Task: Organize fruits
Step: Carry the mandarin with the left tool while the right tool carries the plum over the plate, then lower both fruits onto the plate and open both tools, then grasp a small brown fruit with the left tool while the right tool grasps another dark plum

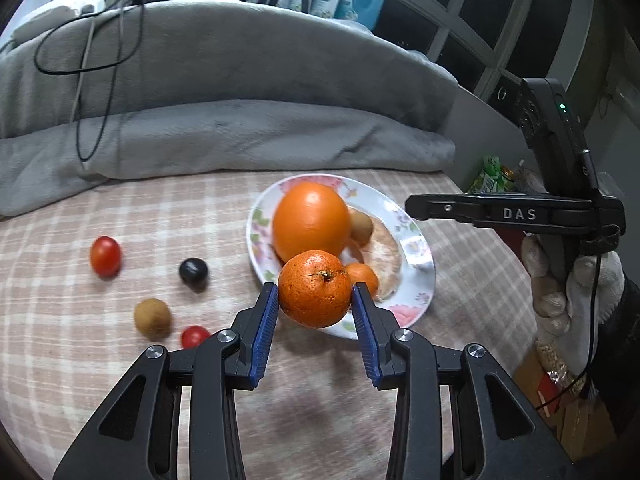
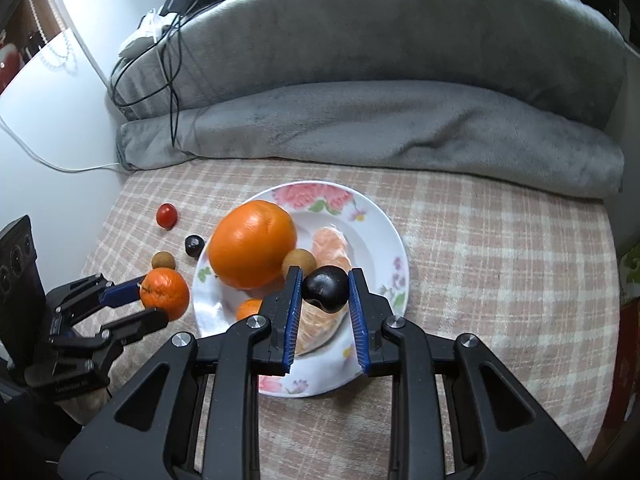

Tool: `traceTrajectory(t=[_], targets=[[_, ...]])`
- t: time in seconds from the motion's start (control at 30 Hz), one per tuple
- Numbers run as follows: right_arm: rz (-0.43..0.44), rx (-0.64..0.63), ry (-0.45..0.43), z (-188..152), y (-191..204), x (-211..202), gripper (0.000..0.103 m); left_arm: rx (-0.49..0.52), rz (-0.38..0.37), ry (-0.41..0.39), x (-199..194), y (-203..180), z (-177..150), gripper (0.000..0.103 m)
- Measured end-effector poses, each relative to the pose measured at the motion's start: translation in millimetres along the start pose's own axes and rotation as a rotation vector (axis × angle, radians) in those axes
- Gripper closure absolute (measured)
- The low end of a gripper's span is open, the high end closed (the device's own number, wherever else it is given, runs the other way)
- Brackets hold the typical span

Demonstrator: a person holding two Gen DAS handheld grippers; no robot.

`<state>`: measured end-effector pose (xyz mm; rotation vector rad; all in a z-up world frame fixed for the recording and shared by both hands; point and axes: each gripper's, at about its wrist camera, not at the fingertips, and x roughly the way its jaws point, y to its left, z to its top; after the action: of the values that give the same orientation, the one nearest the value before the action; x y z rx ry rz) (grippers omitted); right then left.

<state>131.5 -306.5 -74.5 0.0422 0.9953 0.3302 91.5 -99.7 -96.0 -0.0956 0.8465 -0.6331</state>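
Left claw [image 1: 315,300] grips a tangerine [image 1: 315,289] beside the plate [image 2: 372,224]; right claw [image 2: 325,294] grips a dark plum [image 2: 325,289] above it.

Left gripper [image 1: 315,294] clamped on a mandarin [image 1: 315,289], blue pads pressing both sides; right gripper [image 2: 325,294] closed around a dark plum [image 2: 325,289], seemingly raised; white-gloved right hand [image 1: 572,284] wrapped round its handle at the right edge.
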Motion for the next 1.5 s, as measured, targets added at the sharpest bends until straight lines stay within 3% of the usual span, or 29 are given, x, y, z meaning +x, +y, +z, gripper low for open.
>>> traceTrajectory(t=[0.67,0.73,0.8,0.93,1.07,1.17,1.5], targets=[[0.032,0.026,-0.001,-4,-10,8,0.079,0.040,-0.012,0.027,15,-24,3,0.066],[0.034,0.025,-0.003,-4,-10,7,0.072,0.040,-0.013,0.026,15,-24,3,0.066],[0.028,0.022,-0.011,-4,-9,6,0.045,0.042,-0.014,0.022,14,-24,3,0.059],[0.028,0.020,-0.040,-3,-8,-1,0.039,0.049,-0.004,0.008,9,-24,4,0.048],[0.017,0.020,-0.060,-1,-6,-4,0.021,0.056,0.003,-0.004,5,-25,5,0.037],[0.010,0.015,-0.068,1,-5,-6,0.021,0.058,0.019,-0.010,3,-25,4,0.030],[0.000,0.004,-0.086,6,1,-9,0.021,0.050,0.069,-0.022,-6,-18,4,0.029]])
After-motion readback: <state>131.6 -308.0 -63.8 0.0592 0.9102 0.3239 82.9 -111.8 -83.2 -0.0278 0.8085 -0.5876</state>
